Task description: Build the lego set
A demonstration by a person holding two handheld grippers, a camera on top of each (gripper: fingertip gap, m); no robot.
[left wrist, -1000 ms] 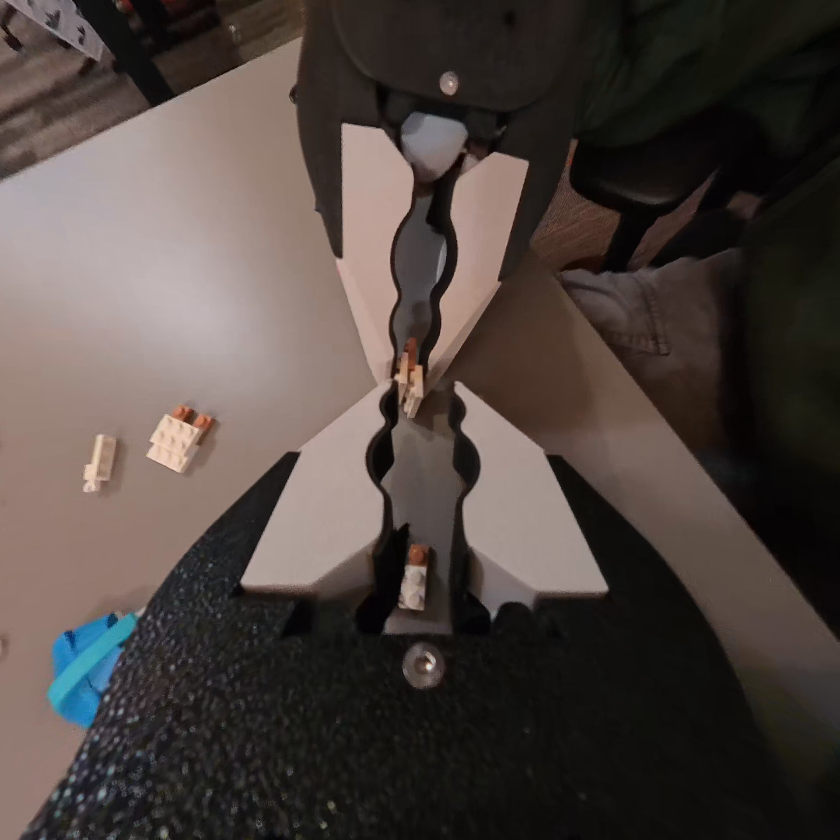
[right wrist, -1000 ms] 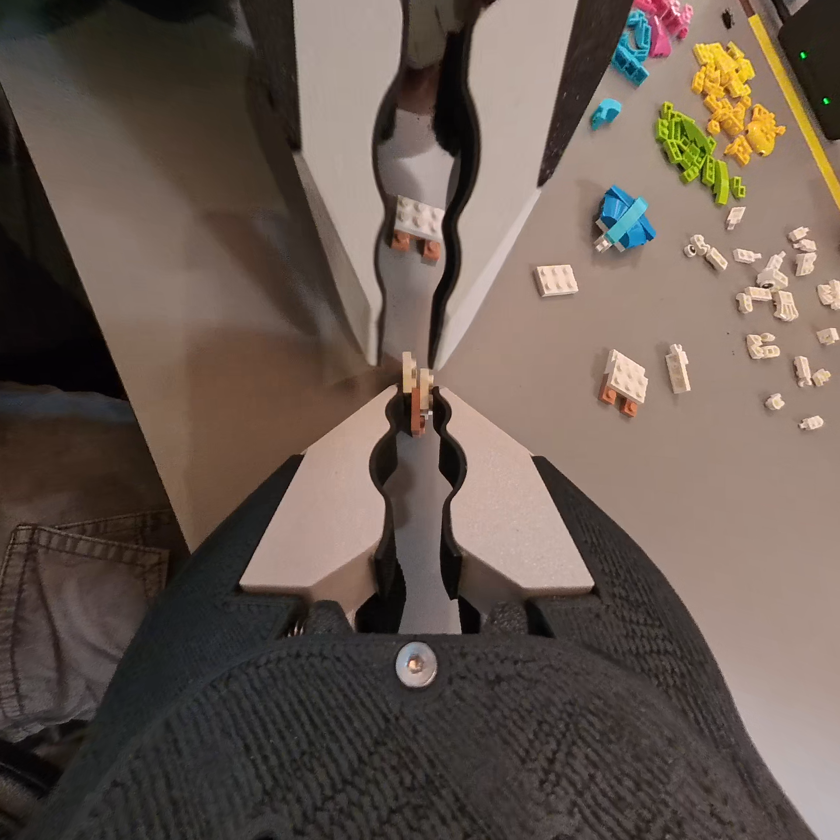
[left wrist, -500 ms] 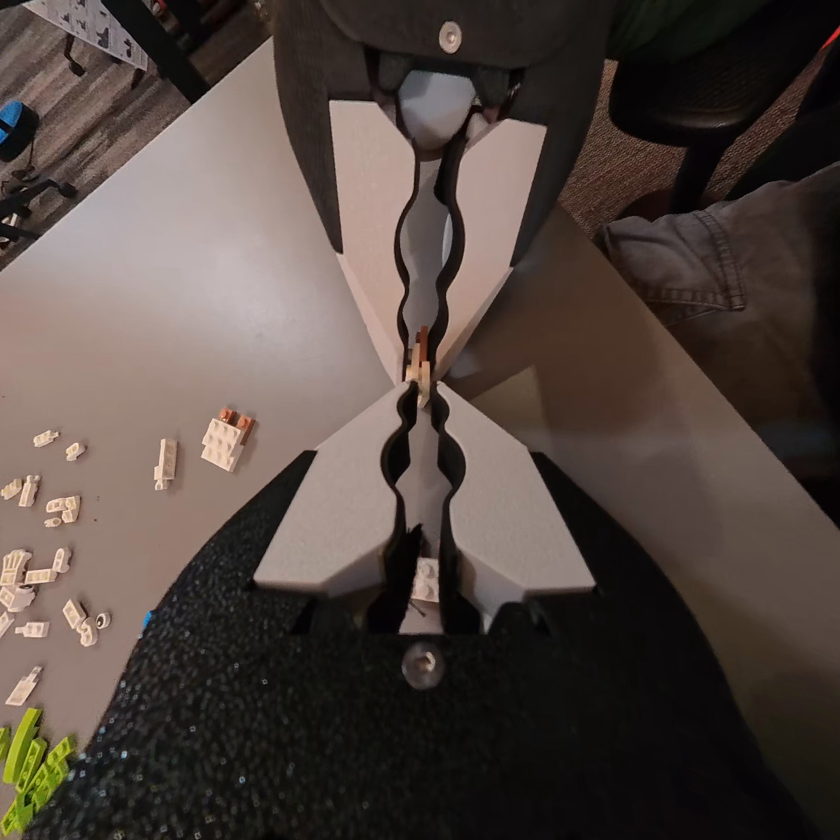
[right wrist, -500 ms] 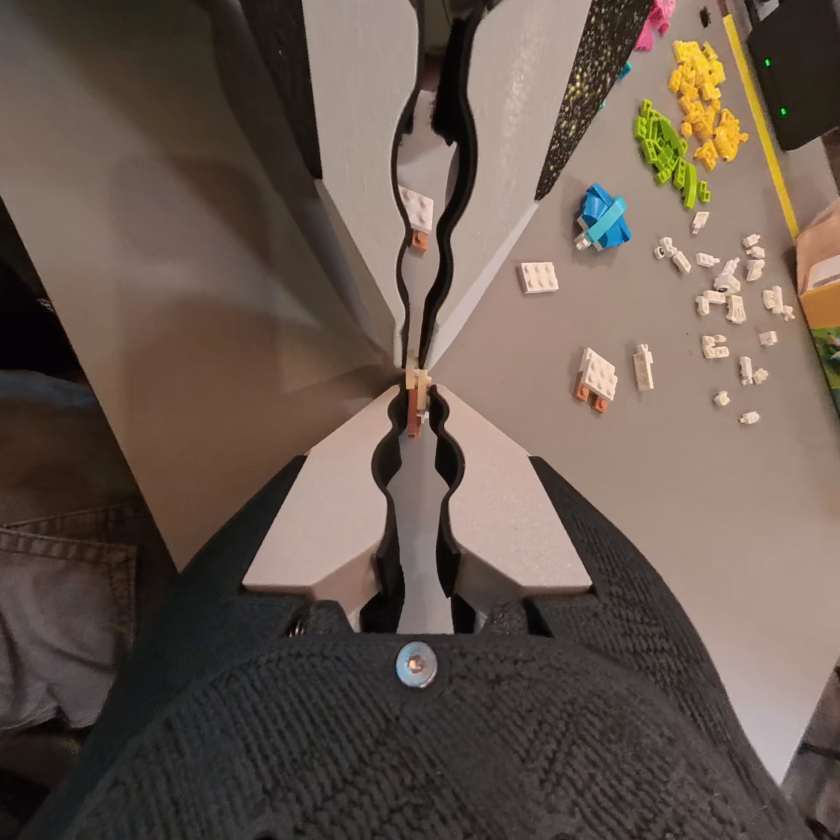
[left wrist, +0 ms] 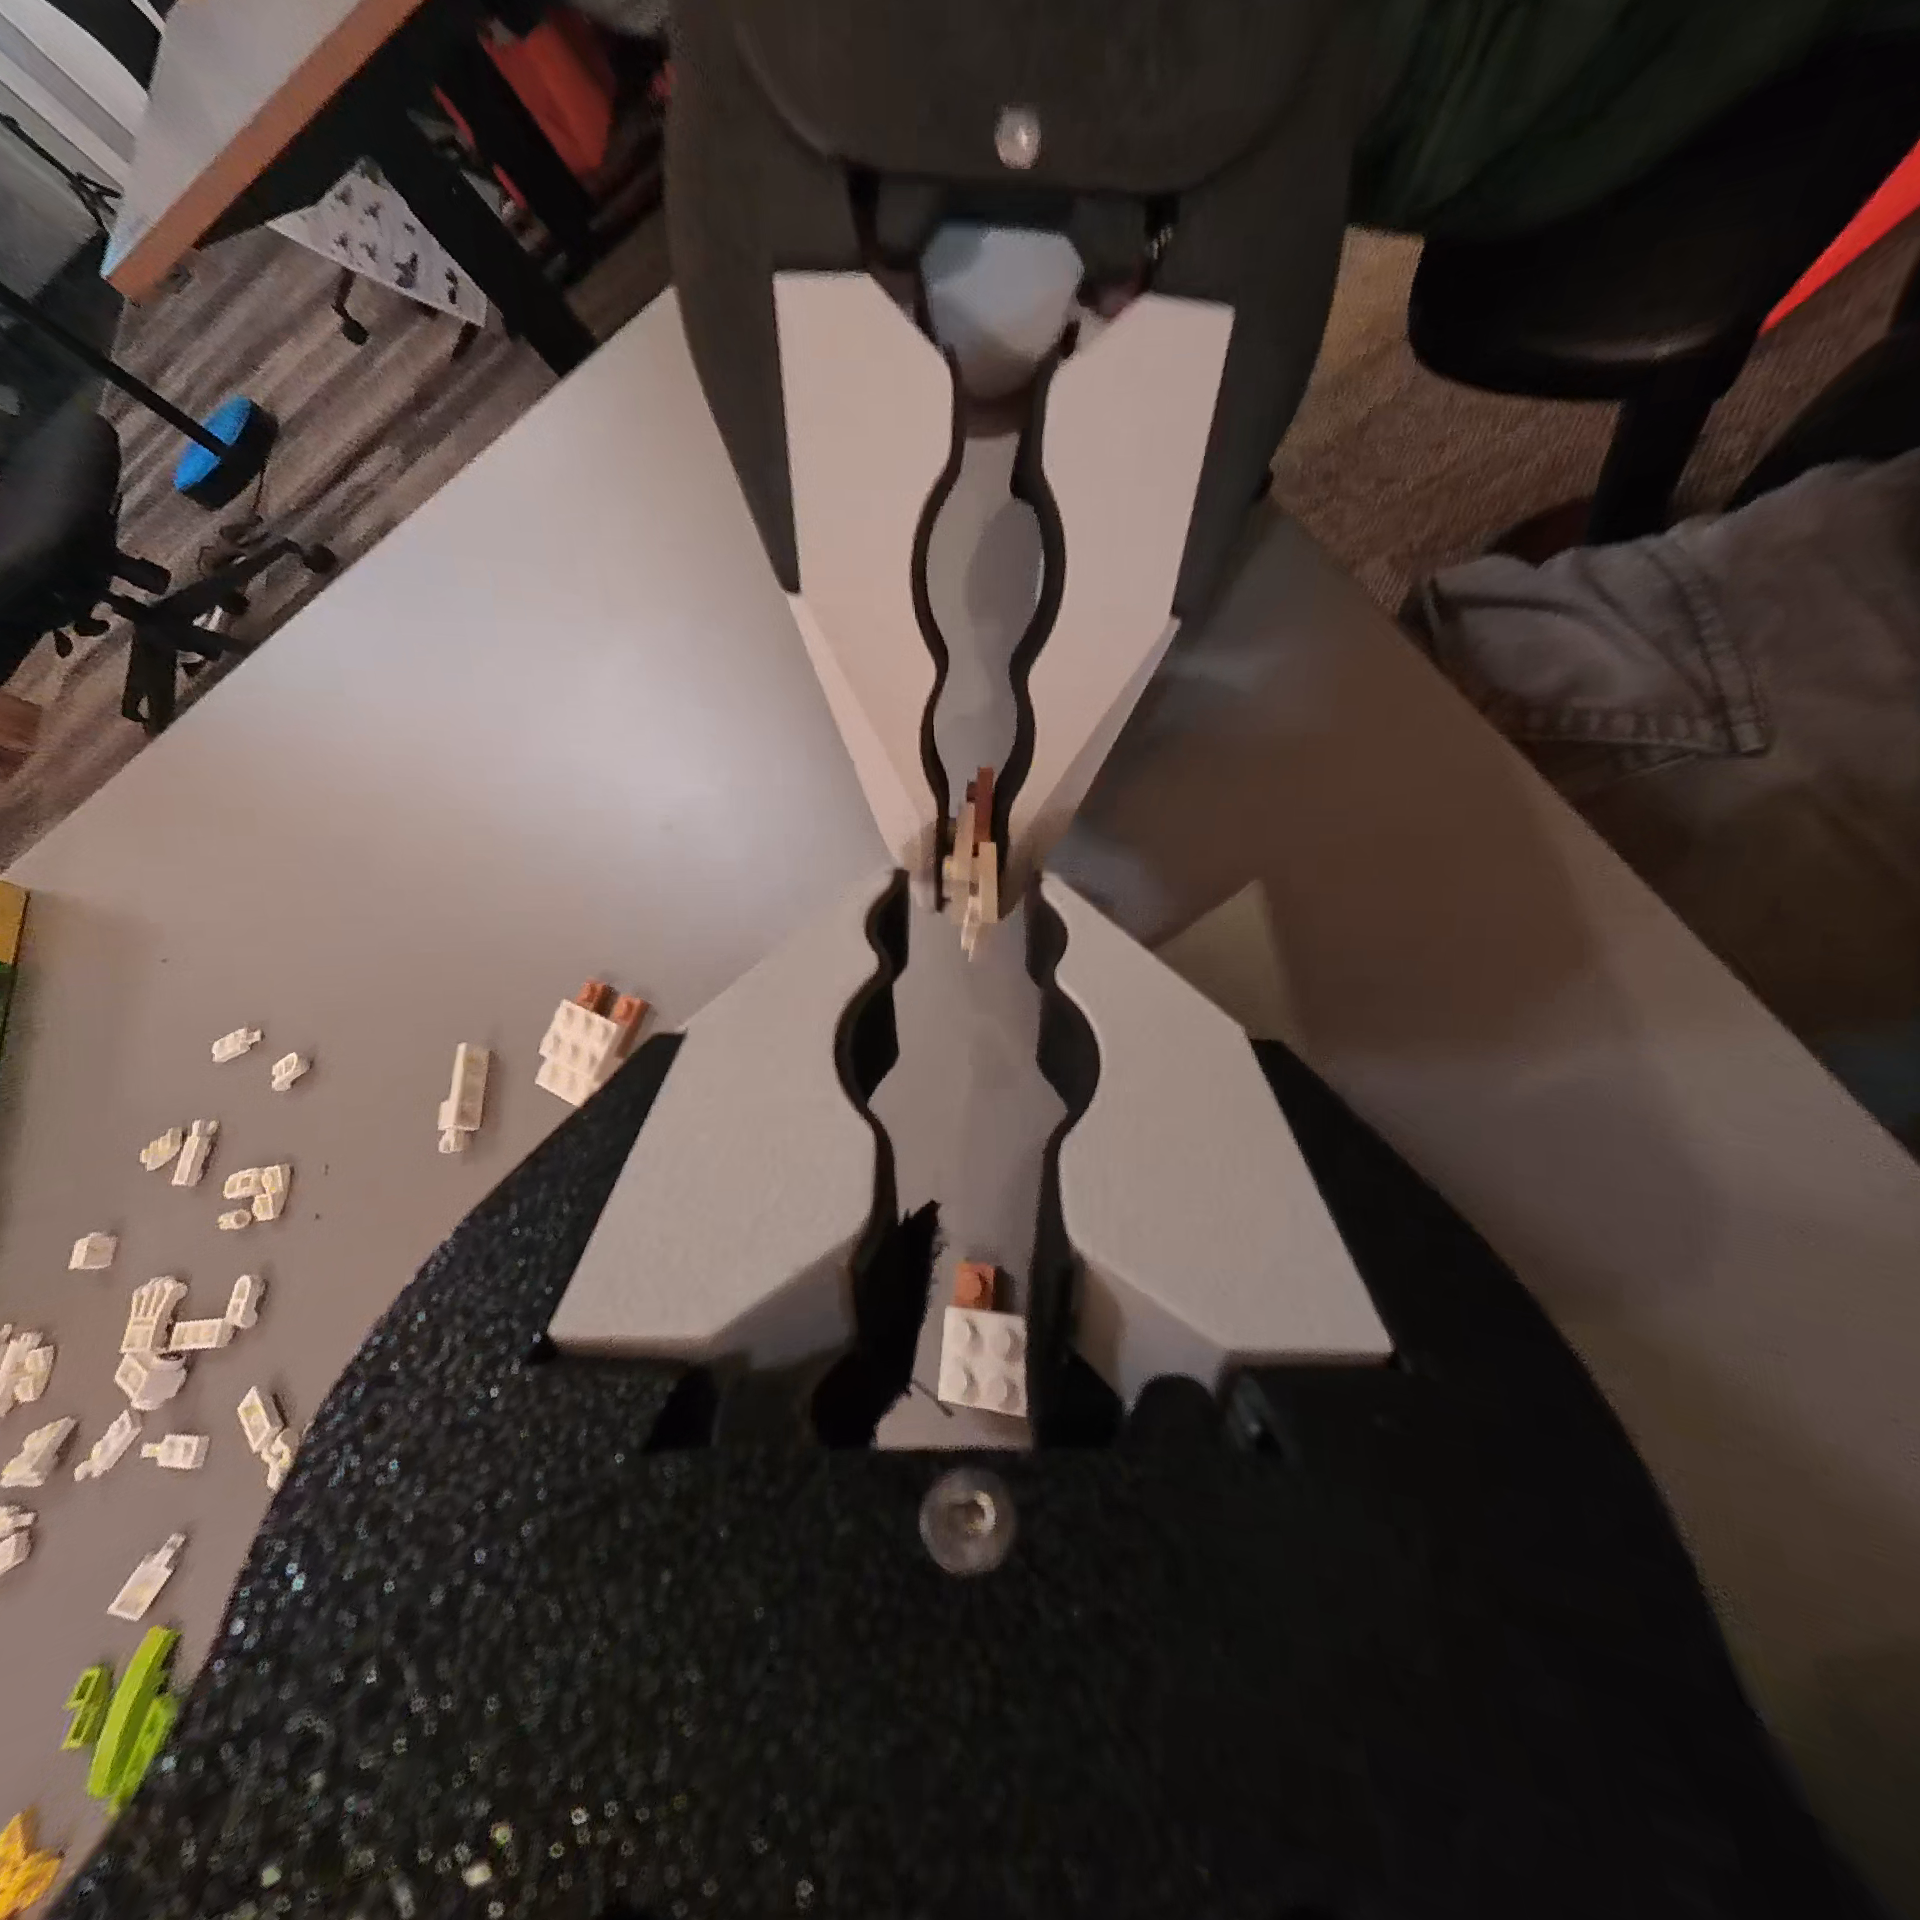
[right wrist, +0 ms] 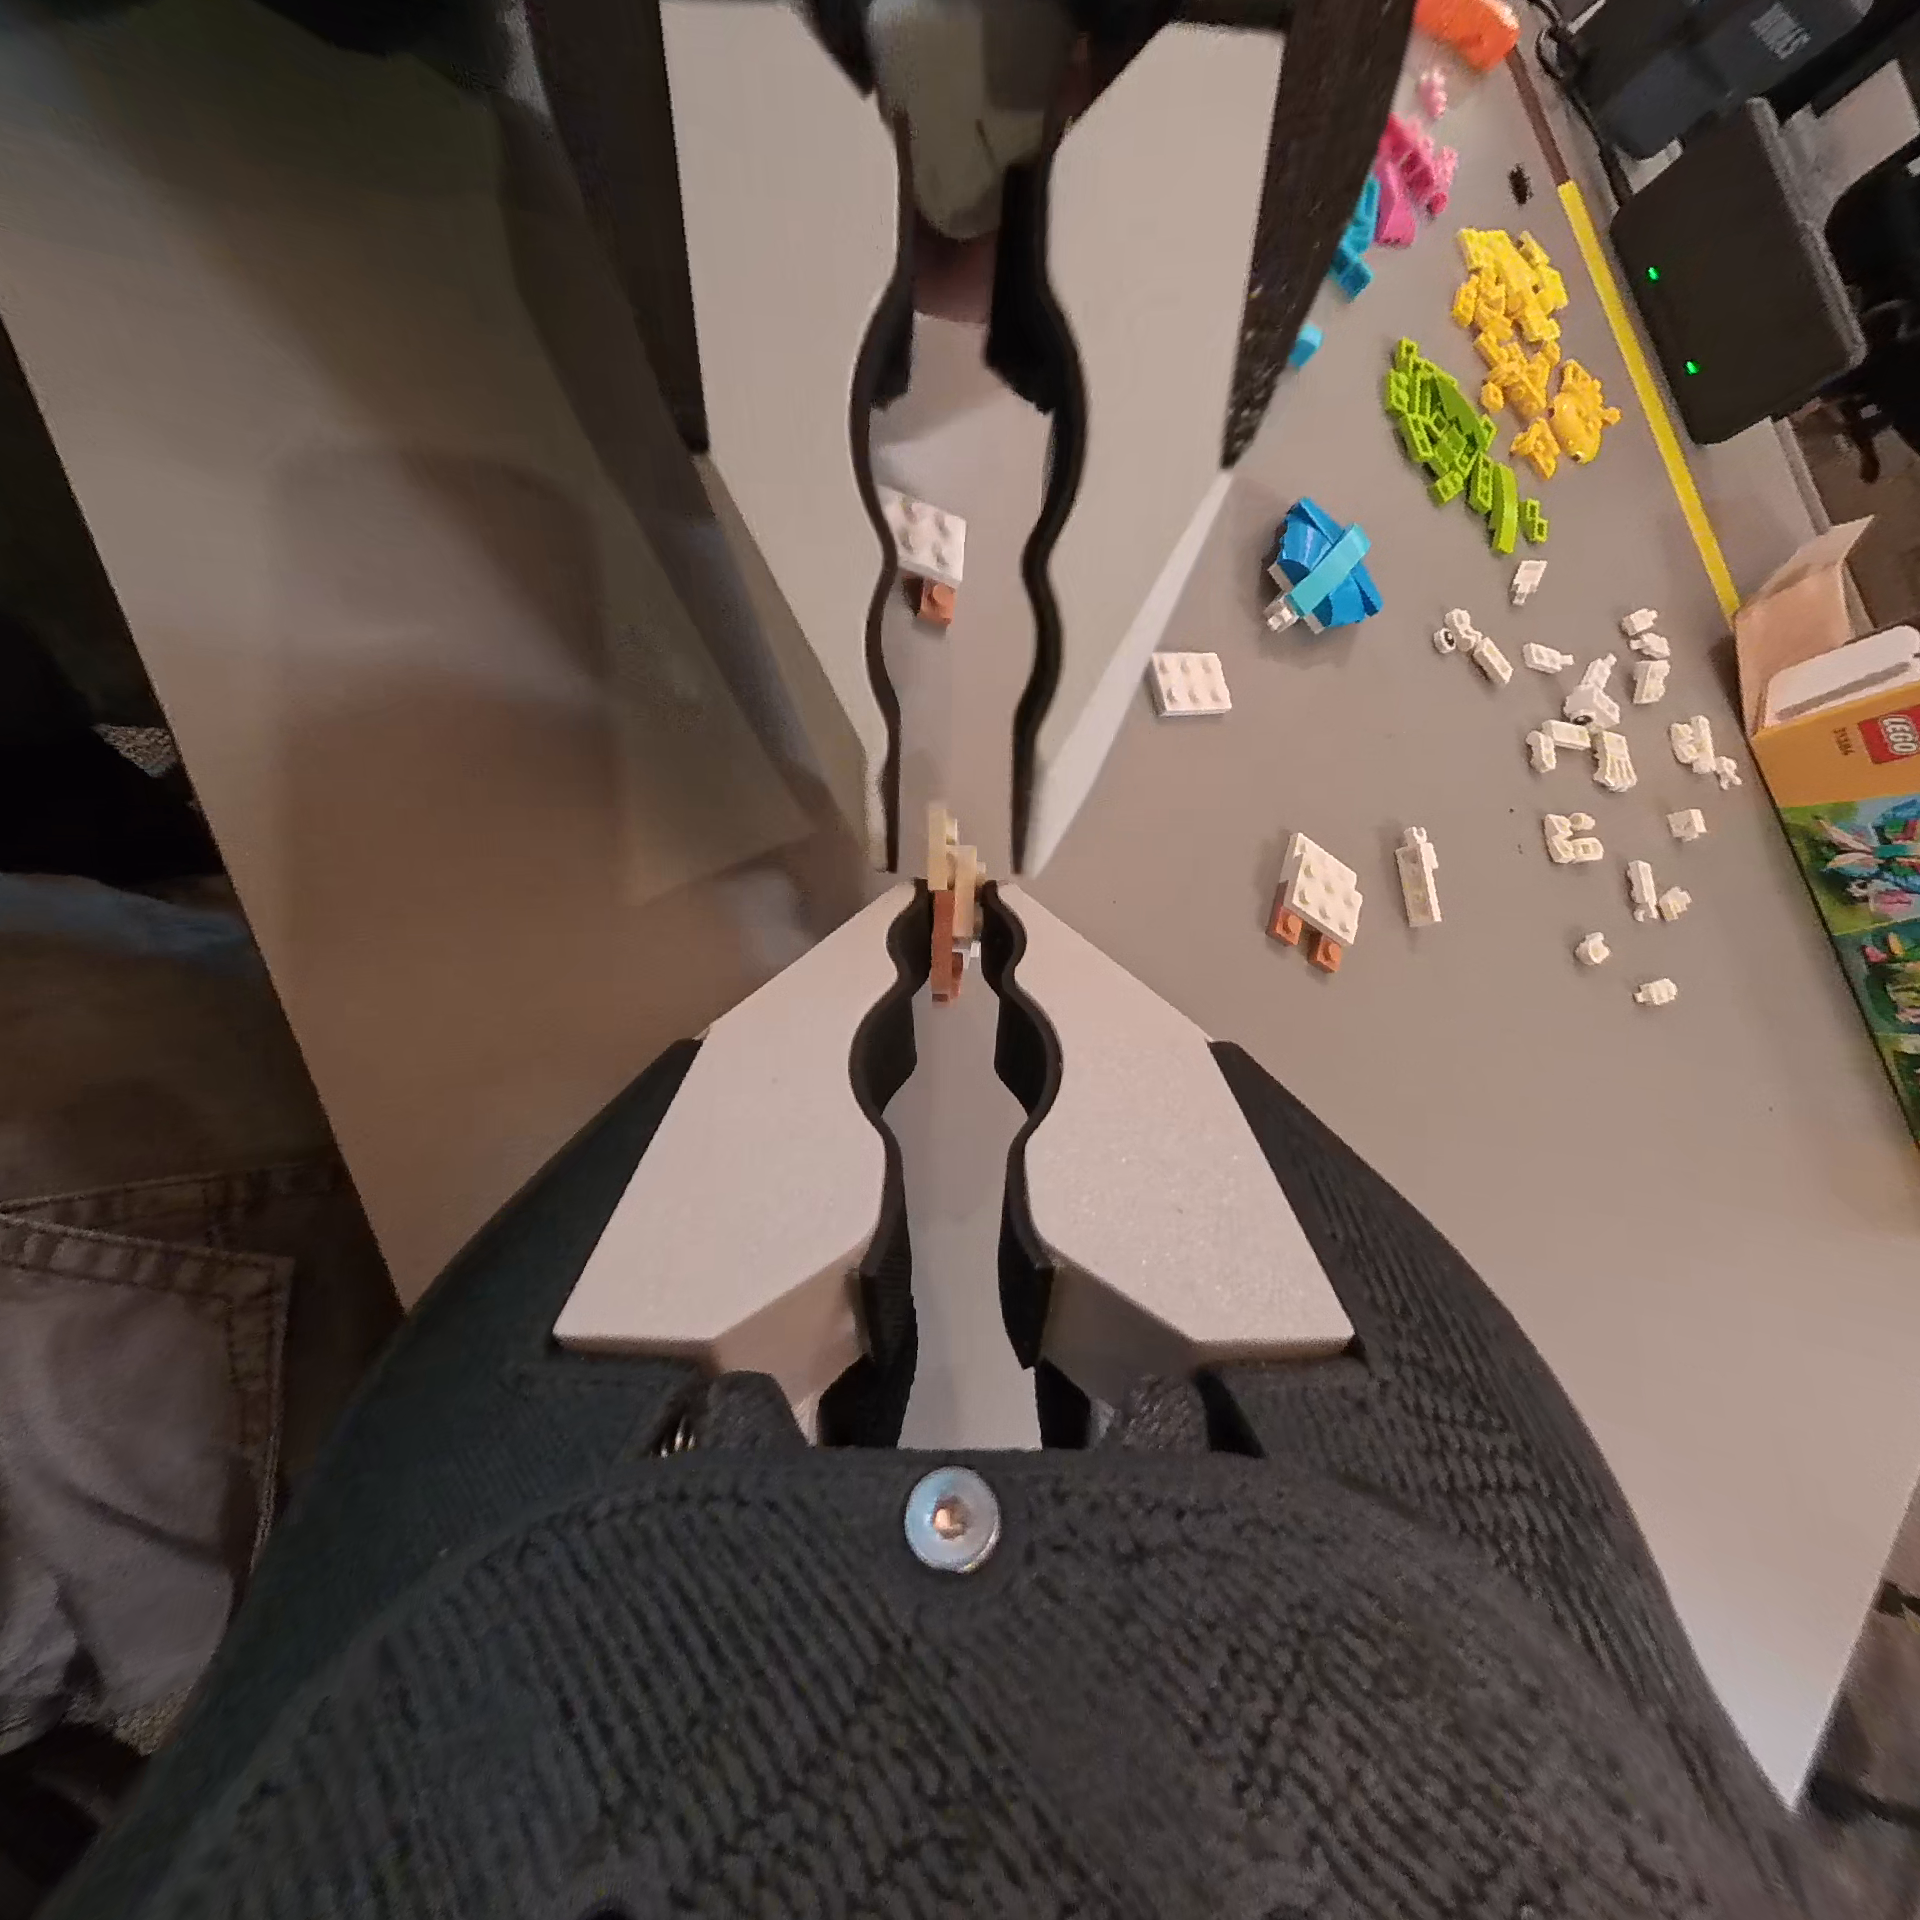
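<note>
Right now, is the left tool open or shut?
Open. The left tool's fingers stand apart, clear of the small tan-and-brown brick assembly clamped in the right tool.

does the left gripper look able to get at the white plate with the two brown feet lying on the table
Probably yes. The left gripper stands open and holds nothing, while the right gripper grips the small tan and brown assembly. The white plate with brown feet lies in the open on the table, nothing over it.

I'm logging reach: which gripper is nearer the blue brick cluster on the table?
Left. The blue brick cluster lies just beside the left gripper; the right gripper, shut on a small tan-and-brown brick piece, sits slightly farther back.
</note>
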